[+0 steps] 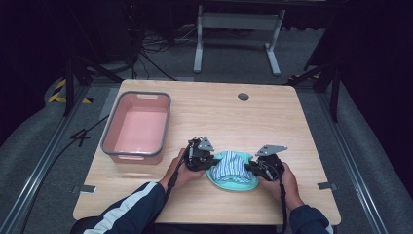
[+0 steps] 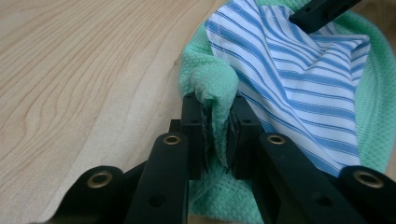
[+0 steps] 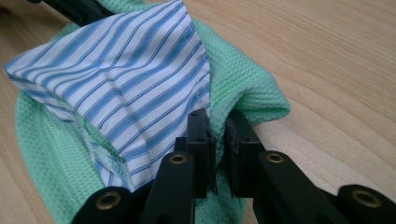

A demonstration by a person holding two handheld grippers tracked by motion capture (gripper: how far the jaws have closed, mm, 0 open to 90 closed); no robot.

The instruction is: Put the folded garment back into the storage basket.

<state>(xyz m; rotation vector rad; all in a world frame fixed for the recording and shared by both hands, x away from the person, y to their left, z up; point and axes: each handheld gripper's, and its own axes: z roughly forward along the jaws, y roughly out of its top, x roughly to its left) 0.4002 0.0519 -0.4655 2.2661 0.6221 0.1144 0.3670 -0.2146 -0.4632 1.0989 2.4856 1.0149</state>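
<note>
A green waffle-weave cloth (image 1: 234, 183) is lying bunched on the table (image 1: 272, 122), between the two claws, with a blue-and-white striped cloth (image 1: 230, 165) sitting crumpled on top of it. Both are soft and light, I judge, and will be sagging and folding wherever they are not being held; the striped one is loose on top and may be sliding off if the bundle tips. The left claw (image 2: 217, 135) is gripping a pinched-up fold of the green cloth's edge between its jaws, the striped cloth lying just beyond and to the right of its tips. The right claw (image 3: 219, 149) is likewise clamping a gathered fold of green edge, the striped cloth lying just beyond and to the left of its tips. Holding at opposite edges seems sound for a limp cloth, since it is cradling the load. A pink tub (image 1: 139, 126) is standing well apart, beyond the left claw.
</note>
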